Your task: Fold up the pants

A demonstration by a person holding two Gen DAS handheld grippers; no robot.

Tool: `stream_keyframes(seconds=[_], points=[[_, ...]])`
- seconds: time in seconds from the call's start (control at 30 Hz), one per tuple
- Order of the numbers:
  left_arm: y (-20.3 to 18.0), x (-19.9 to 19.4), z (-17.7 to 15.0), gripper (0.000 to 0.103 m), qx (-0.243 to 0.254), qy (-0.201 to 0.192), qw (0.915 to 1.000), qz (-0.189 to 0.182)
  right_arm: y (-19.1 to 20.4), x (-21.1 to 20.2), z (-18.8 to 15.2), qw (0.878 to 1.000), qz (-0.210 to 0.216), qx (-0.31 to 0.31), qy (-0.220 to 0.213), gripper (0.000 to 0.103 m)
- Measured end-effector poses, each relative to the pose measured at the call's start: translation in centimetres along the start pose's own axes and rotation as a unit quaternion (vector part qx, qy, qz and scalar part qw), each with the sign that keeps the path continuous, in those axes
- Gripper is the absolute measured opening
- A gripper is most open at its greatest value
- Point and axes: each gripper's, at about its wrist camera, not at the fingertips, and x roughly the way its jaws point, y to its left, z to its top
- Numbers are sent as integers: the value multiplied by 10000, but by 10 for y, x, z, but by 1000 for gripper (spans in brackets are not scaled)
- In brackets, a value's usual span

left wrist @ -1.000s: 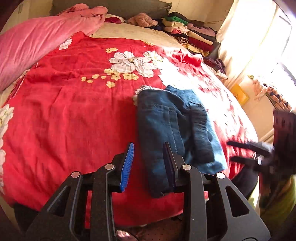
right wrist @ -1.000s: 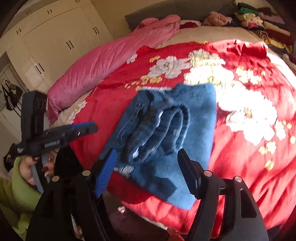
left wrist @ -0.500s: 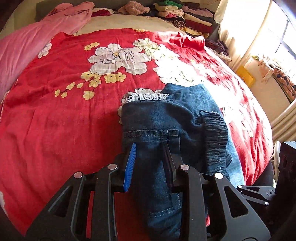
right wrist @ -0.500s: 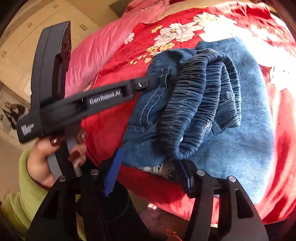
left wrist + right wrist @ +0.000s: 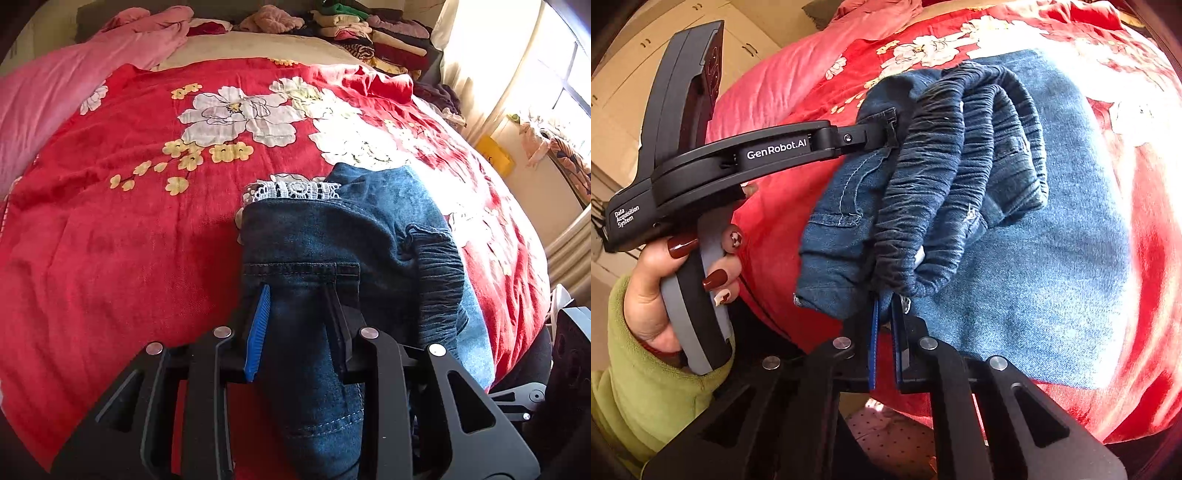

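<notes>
folded blue denim pants (image 5: 332,243) with a gathered elastic waistband lie near the front edge of a bed, on a red bedspread printed with white and yellow flowers (image 5: 122,229). the dark ruched waistband (image 5: 964,177) is doubled over on top of the paler denim, and a strip of white lace trim (image 5: 291,190) peeks out at the far end of the bundle. the left gripper (image 5: 297,314), black with one blue ribbed pad, has the near fold of the pants, the part with a stitched pocket, clamped between its fingers, the denim bunching up and filling the narrow gap. in the right wrist view this same gripper reaches in from the left and bites the pocket corner, held by a person's hand with dark red nails (image 5: 665,280) in a green sleeve (image 5: 639,387). the right gripper (image 5: 884,310) has its fingers clenched almost together, and the lower edge of the pants by the waistband loop is pinched between the blue pads. a long pink quilt (image 5: 74,81) lies along the left side of the bed, a stack of folded clothes (image 5: 373,33) sits at the far end, and pale curtains (image 5: 491,66) hang by a bright window on the right. cream cupboard doors (image 5: 635,66) show behind the left gripper's handle.
</notes>
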Motion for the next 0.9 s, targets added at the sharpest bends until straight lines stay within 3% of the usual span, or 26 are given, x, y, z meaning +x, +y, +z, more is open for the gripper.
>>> stream_keyframes(seconds=[0.07, 0.13, 0.3, 0.37, 0.53, 0.63, 0.77, 0.9], points=[[0, -5, 0, 23, -16, -30, 10000, -3, 5, -8, 1, 10000, 10, -78, -36, 16], [-2, -9, 0, 26, -13, -67, 10000, -20, 9, -18, 0, 9996, -152, -180, -172, 32], [-8, -21, -2, 31, 31, -173, 9998, -29, 7, -48, -7, 9974, -351, -319, -534, 45], [-11, -28, -3, 42, 65, -236, 9997, -19, 4, -60, -9, 9957, -472, -358, -709, 54], [-17, -46, -3, 59, 109, -431, 9990, -12, -5, -88, -10, 9909, -685, -375, -1094, 68], [-20, -59, -3, 70, 144, -579, 9982, 8, -8, -98, 1, 9866, -879, -345, -1331, 86], [-21, -73, -3, 82, 147, -738, 9971, 63, -14, -115, 6, 9816, -1008, -337, -1588, 86], [-20, -84, -4, 88, 127, -863, 9961, 105, -20, -125, 14, 9759, -1219, -345, -1777, 86]])
